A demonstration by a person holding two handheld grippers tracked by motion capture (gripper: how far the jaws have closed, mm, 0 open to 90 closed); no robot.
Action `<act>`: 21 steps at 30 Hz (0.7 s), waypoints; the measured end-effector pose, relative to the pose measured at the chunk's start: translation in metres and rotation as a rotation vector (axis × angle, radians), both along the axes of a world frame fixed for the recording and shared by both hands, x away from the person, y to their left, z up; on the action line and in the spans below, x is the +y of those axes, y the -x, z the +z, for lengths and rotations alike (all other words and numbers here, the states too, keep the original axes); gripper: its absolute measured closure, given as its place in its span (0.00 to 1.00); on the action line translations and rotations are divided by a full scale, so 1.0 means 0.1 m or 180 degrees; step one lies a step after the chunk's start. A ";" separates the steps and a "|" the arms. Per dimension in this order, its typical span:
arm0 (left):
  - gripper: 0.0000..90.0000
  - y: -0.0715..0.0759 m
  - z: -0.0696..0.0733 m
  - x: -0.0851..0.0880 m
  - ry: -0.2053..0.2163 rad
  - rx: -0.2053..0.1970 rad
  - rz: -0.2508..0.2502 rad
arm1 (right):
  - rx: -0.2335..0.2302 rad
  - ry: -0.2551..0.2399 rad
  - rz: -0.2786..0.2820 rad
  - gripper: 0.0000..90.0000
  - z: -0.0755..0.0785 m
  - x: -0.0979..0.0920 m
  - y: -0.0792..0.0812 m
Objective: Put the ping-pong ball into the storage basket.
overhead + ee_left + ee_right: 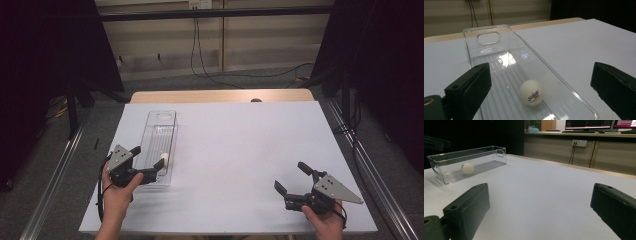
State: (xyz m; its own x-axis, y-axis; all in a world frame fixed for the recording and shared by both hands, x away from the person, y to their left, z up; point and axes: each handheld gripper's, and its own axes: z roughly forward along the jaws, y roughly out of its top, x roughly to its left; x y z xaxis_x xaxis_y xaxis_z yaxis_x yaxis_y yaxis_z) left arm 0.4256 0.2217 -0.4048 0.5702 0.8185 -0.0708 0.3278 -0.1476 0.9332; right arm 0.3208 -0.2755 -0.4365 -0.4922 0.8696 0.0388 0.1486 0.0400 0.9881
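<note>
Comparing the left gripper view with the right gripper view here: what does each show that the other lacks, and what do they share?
In the left gripper view alone: the red print on the white ball and the ribbed floor of the clear bin, seen from close above, with the handle cutout at its far end.
In the right gripper view alone: monitors on a counter, a wall socket, and the bin's whole side profile.
In both: the ball lying in the bin, the white table sheet, and a pair of black jaws standing wide apart, holding nothing.

Ball (532, 92) in clear bin (487, 31): small red printed logo, too small to read; nothing else legible.
</note>
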 end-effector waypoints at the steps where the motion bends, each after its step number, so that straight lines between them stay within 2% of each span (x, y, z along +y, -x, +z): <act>1: 0.04 0.01 0.00 0.00 0.0021 -0.0001 0.0010 | -0.0007 0.0006 0.0001 0.02 0.00 0.00 0.00; 7: 0.04 0.05 -0.02 0.00 0.0013 -0.0032 0.0007 | 0.0003 0.0003 0.0009 0.02 0.00 0.00 0.00; 8: 0.04 0.05 -0.02 0.01 -0.0041 -0.0044 -0.0006 | 0.0005 0.0004 0.0012 0.02 0.00 0.00 0.00; 10: 0.04 0.06 -0.03 0.01 -0.0066 -0.0033 -0.0021 | 0.0009 0.0006 0.0020 0.02 0.00 0.00 0.00; 11: 0.04 0.06 -0.04 0.00 -0.0018 -0.0030 -0.0017 | 0.0002 0.0003 0.0005 0.02 0.00 0.00 0.00; 12: 0.04 0.07 -0.04 0.01 -0.0077 -0.0026 -0.0033 | 0.0006 0.0008 0.0014 0.02 0.00 0.00 0.00; 13: 0.04 0.08 -0.05 -0.01 -0.0042 -0.0028 -0.0003 | 0.0010 0.0005 0.0020 0.02 0.00 0.00 0.00; 15: 0.04 0.09 -0.05 0.00 -0.0058 -0.0038 -0.0054 | 0.0003 0.0002 0.0006 0.02 0.00 0.00 0.00; 21: 0.04 0.14 -0.05 -0.01 -0.0062 -0.0039 -0.0073 | -0.0004 0.0002 0.0005 0.02 0.00 -0.01 0.00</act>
State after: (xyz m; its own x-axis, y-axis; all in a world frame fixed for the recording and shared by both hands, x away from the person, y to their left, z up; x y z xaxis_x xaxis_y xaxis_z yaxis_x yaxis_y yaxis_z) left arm 0.4119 0.2211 -0.4099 0.5895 0.8063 -0.0480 0.3126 -0.1730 0.9340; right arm 0.3209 -0.2761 -0.4364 -0.4936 0.8689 0.0378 0.1474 0.0408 0.9882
